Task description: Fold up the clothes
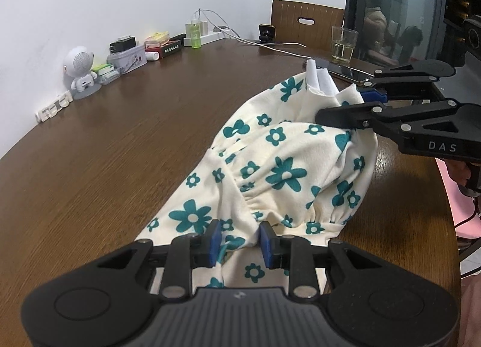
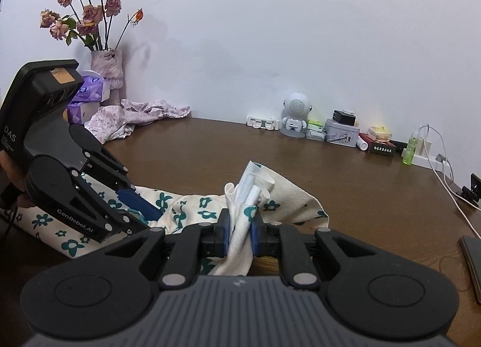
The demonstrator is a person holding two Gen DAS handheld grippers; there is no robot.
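Cream cotton garment with teal flowers point(image 1: 270, 166) mid-frame on brown wooden table point(image 1: 120, 151), left gripper point(image 1: 240, 241) part-closed on its near edge, right gripper point(image 2: 240, 226) clamped on its bunched end

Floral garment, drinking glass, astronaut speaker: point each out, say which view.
floral garment point(image 1: 270, 172), left wrist view, on the bunched cream cloth at its middle.
drinking glass point(image 1: 343, 44), left wrist view, on its clear side wall above the liquid.
astronaut speaker point(image 2: 296, 117), right wrist view, on the figure's body below the round grille.
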